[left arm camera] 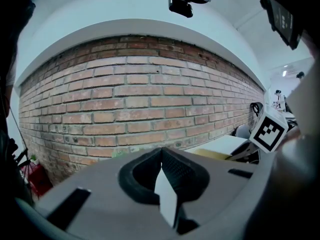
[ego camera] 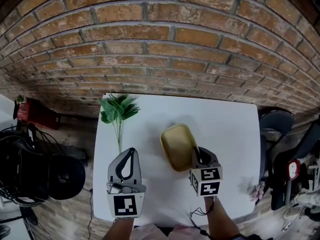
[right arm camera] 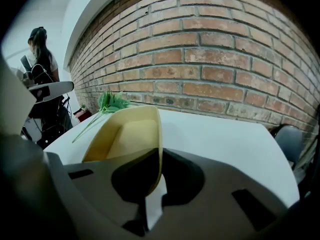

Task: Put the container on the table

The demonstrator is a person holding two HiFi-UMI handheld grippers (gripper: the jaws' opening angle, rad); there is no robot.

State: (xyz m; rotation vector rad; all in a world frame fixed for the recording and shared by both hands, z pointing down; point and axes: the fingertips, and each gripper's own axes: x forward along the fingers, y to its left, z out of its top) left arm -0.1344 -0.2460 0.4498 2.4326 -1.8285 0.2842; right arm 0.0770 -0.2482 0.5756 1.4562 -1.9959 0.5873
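Right tongs [right arm camera: 158,180] pinching container [right arm camera: 125,134] near rim — table [right arm camera: 220,134] beneath (white).

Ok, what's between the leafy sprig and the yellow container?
Nothing: the head view shows only bare white table between the sprig and the container.

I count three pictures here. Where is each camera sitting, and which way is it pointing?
Head view: on the person's head, looking steeply down at the white table; both forearms, the left gripper and the right gripper show.
Left gripper view: rides on the left gripper, facing the brick wall over its shut, empty jaws.
Right gripper view: rides on the right gripper, looking along jaws clamped on the rim of the yellow container.
Shared: all three show the yellow container and the white table.
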